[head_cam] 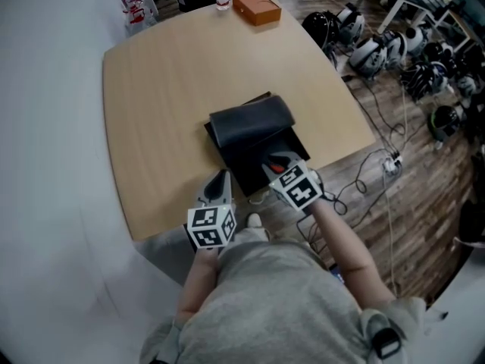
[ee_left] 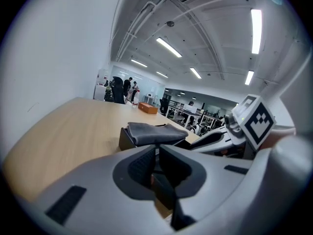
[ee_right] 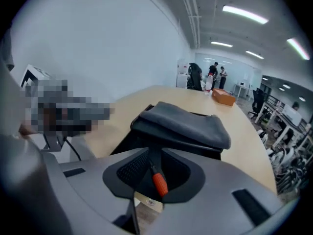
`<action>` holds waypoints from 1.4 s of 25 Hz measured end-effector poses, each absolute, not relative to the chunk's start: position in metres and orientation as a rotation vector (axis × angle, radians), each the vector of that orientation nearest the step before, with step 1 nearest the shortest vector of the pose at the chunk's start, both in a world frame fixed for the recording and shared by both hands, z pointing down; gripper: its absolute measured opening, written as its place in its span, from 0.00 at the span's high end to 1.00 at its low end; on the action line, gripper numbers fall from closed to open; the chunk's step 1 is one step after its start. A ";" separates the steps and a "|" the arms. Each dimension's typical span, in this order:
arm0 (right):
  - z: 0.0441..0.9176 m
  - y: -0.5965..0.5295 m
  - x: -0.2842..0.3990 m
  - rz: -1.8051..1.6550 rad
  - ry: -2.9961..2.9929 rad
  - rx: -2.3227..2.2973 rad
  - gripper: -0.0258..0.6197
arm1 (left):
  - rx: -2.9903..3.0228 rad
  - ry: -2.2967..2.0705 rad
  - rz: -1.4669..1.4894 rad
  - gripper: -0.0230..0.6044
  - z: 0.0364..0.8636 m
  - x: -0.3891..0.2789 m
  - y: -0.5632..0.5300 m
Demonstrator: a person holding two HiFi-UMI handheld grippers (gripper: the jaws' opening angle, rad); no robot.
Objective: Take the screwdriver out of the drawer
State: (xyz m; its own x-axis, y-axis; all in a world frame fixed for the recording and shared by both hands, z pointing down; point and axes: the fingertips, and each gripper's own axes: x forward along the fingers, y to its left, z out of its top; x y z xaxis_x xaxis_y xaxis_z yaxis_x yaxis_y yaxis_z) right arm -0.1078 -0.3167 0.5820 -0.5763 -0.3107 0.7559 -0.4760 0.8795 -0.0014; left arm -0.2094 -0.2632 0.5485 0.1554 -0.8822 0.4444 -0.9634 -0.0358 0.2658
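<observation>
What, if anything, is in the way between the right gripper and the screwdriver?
Nothing visible. The right gripper is at the open drawer, and the orange-handled screwdriver shows between its parted jaws. The grey cloth sits on top of the box, not over the screwdriver.

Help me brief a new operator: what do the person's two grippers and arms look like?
Both the left gripper and right gripper have smooth grey moulded shells, each topped by a white cube printed with black square markers. Their jaws carry dark ribbed pads. The person wears a grey top whose sleeves leave the forearms bare.
</observation>
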 end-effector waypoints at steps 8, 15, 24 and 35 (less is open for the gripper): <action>0.641 -0.309 -0.109 0.217 -1.968 0.247 0.80 | 1.908 -1.764 0.208 0.95 0.557 -0.222 -0.263; 0.670 -0.308 -0.102 0.204 -1.757 0.106 0.79 | 1.887 -1.766 0.211 0.95 0.562 -0.231 -0.266; 0.677 -0.318 -0.098 0.146 -1.697 0.082 0.79 | 1.885 -1.762 0.211 0.95 0.564 -0.235 -0.271; 0.675 -0.314 -0.103 0.073 -1.750 0.090 0.84 | 1.888 -1.750 0.197 0.95 0.563 -0.231 -0.269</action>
